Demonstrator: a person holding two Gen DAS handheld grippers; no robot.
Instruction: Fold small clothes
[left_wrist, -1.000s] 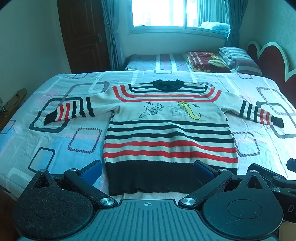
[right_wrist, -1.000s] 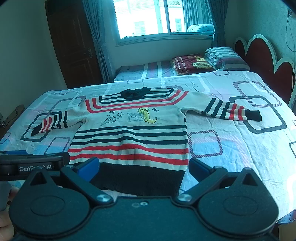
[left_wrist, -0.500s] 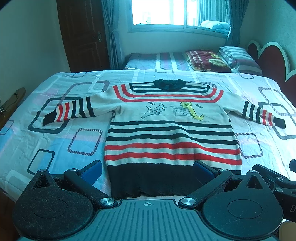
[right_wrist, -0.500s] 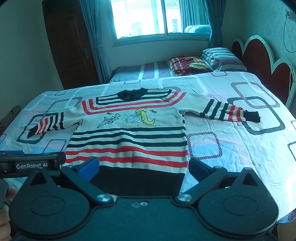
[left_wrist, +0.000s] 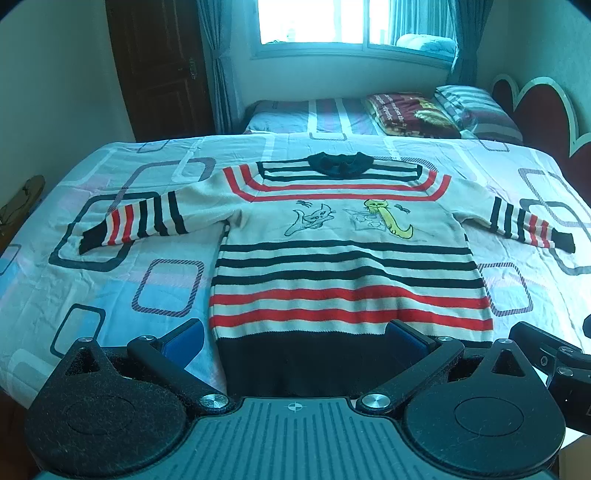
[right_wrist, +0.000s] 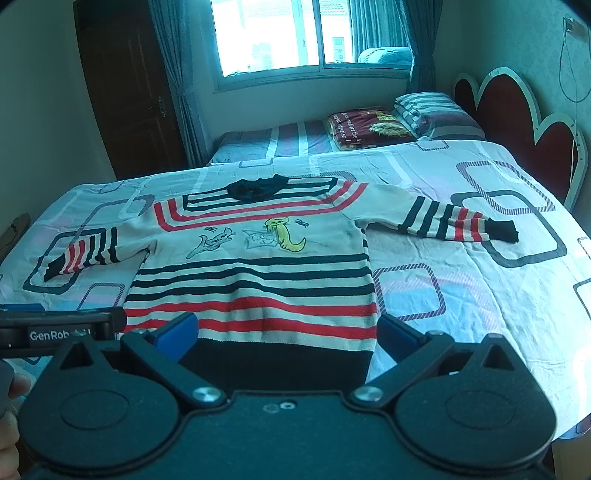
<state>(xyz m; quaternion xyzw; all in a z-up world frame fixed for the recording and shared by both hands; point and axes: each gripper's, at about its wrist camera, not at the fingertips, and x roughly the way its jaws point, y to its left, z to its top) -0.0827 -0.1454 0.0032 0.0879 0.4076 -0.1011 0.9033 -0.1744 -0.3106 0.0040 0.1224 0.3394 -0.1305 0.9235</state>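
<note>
Lying flat on patterned bed, striped sweater, window behind, both jaws released

We see a bed covered by a pale sheet printed with rounded rectangles in grey, pink and blue. Beyond its far edge lies a second, lower bed with a striped cover; on it, toward the far right corner, rest a folded dark red blanket and a striped pillow just beside it. Behind them we find a bright window flanked by blue curtains. A dark wooden door stands at far left, and a red scalloped headboard runs along the right edge.
</note>
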